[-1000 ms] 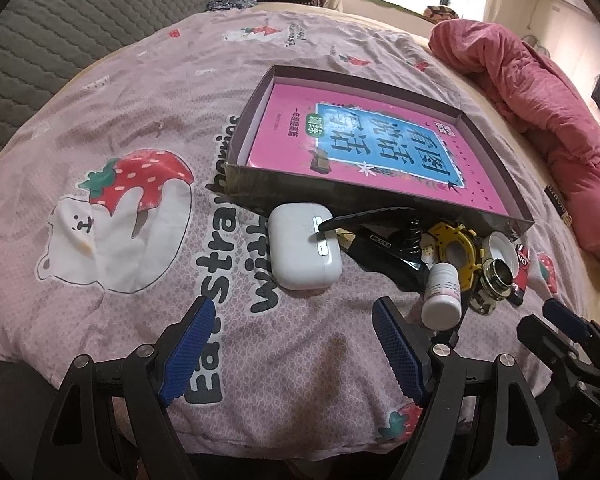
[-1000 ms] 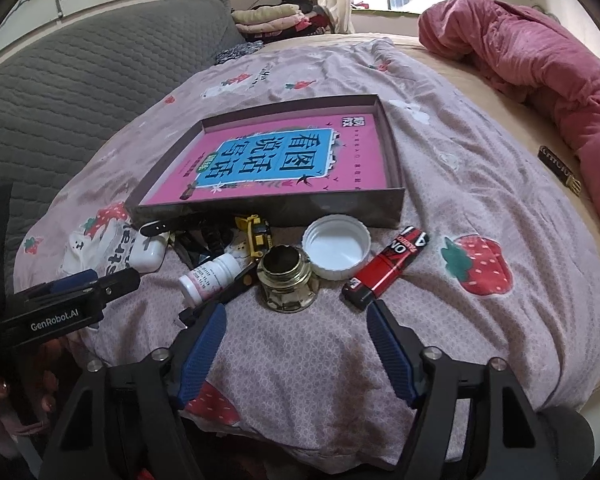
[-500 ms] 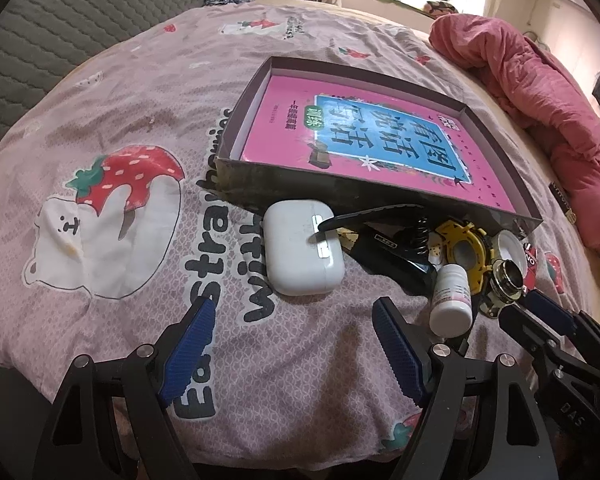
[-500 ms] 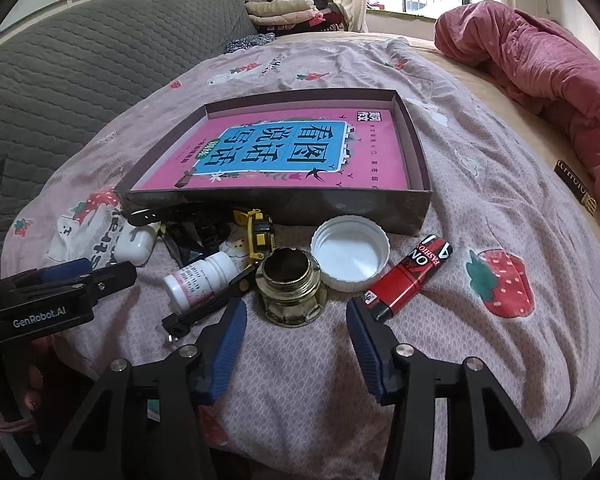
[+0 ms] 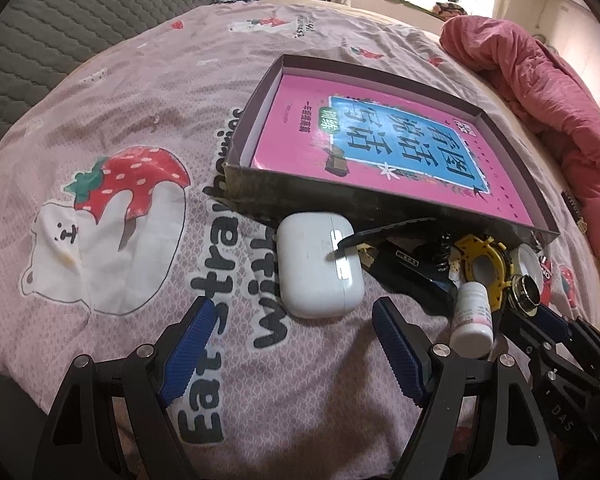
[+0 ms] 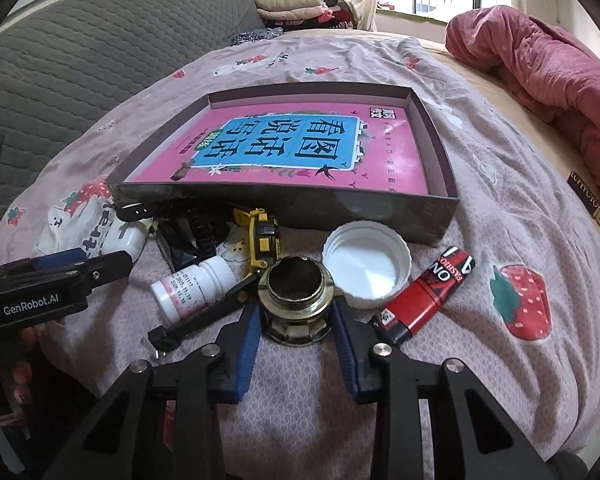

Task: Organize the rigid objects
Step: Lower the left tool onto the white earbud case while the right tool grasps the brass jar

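**Right claw brackets the brass fitting on the bed**

The brass fitting (image 6: 296, 300) stands upright on the bed's strawberry-print cover (image 6: 500, 240), just in front of the shallow box (image 6: 440, 216) that holds a pink book (image 6: 284, 148). The right claw (image 6: 296, 322) has its blue pads on either side of the fitting's base, close against it; whether they actually press on it cannot be told. A white lid (image 6: 366, 262) lies open side up, touching the fitting on its right, and beyond that lies a red lighter (image 6: 428, 294). To the fitting's left a white pill bottle (image 6: 194, 286) lies on its side, with a yellow tape measure (image 6: 262, 236) behind it.

The left claw (image 5: 292, 344) hovers wide open and holding nothing, just short of a white earbud case (image 5: 318, 264) that rests against the box's front wall. A black clip (image 5: 384, 232) overlaps the case's right edge.
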Demonstrator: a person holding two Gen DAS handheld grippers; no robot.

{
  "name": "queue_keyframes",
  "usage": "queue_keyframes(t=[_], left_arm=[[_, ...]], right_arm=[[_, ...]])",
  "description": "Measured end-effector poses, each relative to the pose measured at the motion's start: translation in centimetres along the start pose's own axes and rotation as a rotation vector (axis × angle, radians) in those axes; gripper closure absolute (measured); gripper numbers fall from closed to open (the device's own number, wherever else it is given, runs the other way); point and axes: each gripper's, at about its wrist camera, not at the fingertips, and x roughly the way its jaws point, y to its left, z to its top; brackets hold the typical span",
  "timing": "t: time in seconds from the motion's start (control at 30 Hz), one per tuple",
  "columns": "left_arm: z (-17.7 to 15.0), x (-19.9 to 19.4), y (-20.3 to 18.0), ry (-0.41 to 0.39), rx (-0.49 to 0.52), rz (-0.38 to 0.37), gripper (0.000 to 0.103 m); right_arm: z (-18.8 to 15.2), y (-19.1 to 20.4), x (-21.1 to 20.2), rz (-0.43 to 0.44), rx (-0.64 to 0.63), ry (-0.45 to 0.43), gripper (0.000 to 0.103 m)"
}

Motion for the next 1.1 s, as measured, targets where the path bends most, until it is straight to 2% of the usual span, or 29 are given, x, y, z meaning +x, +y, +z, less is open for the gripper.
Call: queue_keyframes(t=[0.2,0.67,0.8,0.9,1.07,1.1], left_arm=[[0.4,1.0,0.1,0.0,0.0,0.021,0.021],[1.0,2.0,0.3,-0.01,-0.029,0.019,0.021],[1.0,2.1,0.2,-0.019,-0.026,0.023,0.022],[0.9,1.9,0.3,-0.025,-0.013,0.022,0.027],[1.2,1.4,0.4,-0.048,-0.001,0.008,0.05],[1.2,1.4,0.3,-0.048,0.005,0.014,0.052]], right_arm=[[0.0,0.2,0.6,0.006,-0.004,0.002,0.067],[0.4,0.2,1.4,0.026,0.0,-0.017,0.066],[0.4,-0.4,1.3,0.058,0.023,-0.023,0.066],[0.5,-0.5,1.0,0.07,0.031,-0.031,0.066],[0.4,-0.2,0.6,0.071,0.011,-0.035,0.066],[0.4,-0.2,0.5,0.069,0.007,-0.037,0.066]])
